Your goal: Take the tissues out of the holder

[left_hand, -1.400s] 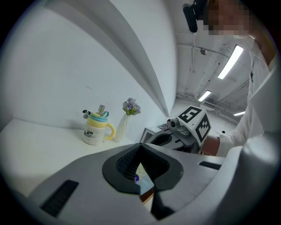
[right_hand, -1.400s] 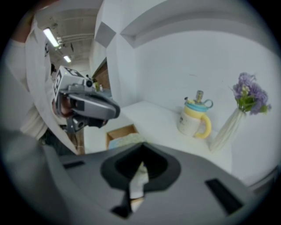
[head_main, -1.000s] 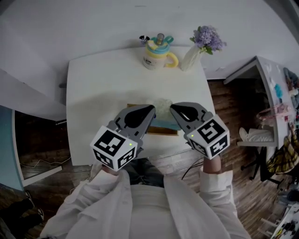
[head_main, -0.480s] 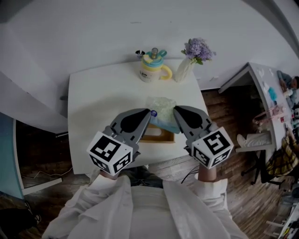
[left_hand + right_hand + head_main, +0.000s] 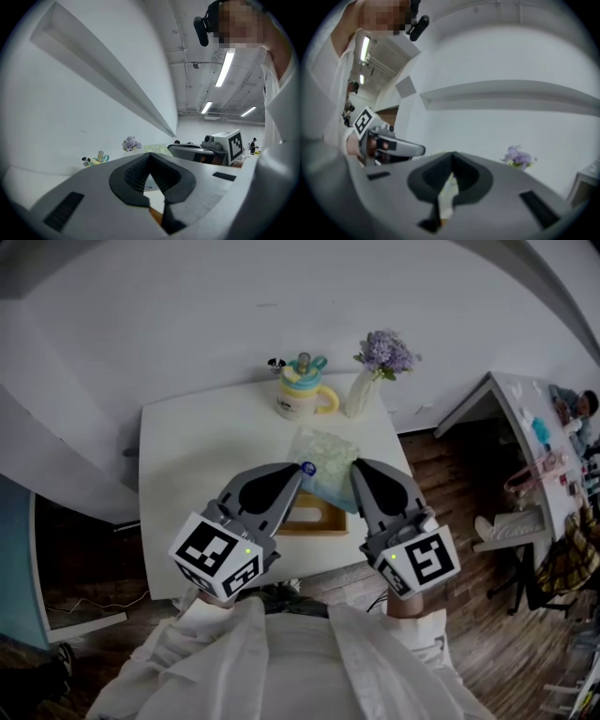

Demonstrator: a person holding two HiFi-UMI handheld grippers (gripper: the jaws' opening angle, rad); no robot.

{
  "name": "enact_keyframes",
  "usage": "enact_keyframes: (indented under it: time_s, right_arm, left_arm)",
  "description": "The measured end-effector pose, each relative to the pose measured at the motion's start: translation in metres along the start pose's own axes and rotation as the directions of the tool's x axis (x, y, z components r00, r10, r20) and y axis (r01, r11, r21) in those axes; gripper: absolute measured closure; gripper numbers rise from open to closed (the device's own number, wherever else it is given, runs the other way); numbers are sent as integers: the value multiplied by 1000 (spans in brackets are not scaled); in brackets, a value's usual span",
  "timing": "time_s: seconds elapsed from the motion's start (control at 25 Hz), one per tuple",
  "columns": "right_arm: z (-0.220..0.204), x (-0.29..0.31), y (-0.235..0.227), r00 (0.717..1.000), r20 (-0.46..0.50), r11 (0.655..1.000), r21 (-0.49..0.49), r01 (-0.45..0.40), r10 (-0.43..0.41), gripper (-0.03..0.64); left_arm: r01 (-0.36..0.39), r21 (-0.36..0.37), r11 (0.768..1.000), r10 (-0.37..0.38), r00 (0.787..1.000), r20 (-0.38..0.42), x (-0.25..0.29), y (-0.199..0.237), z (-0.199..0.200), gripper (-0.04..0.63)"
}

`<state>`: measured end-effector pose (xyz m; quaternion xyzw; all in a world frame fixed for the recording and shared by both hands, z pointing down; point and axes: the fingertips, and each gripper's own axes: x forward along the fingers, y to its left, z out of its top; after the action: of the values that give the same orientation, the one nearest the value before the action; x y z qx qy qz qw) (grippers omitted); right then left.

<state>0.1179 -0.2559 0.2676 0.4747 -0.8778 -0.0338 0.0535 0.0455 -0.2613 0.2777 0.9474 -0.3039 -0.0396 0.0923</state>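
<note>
A pale green and blue tissue pack (image 5: 325, 458) hangs in the air between my two grippers, above the wooden holder (image 5: 314, 519) on the white table (image 5: 197, 474). My left gripper (image 5: 300, 468) is shut at the pack's left corner, and in the left gripper view its tips (image 5: 151, 156) meet with the pack (image 5: 157, 148) just beyond them. My right gripper (image 5: 353, 465) is shut on the pack's right edge. A strip of the pale pack (image 5: 449, 190) shows pinched between its jaws (image 5: 451, 161). Part of the holder is hidden under the grippers.
A lidded yellow and blue mug (image 5: 300, 395) and a white vase of purple flowers (image 5: 375, 367) stand at the table's far edge. A white side desk (image 5: 525, 427) with clutter is on the right. The person's white sleeves fill the bottom of the head view.
Both grippers have risen together with the tissue pack between them. The pack has come up out of the wooden holder and now hangs above it.
</note>
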Motion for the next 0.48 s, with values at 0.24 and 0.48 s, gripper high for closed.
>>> enact_keyframes:
  time_s: [0.24,0.48]
  right_arm:
    - [18,-6,2,992,104,997,-12,70,-68,604]
    - [18,-5,3,986,130,994,39,101,-105,604]
  left_arm:
    - [-5,-15,1000,5,1000,19,-4,2,3,586]
    - [-15,-10,1000,16,999,31,-5,8,7,586]
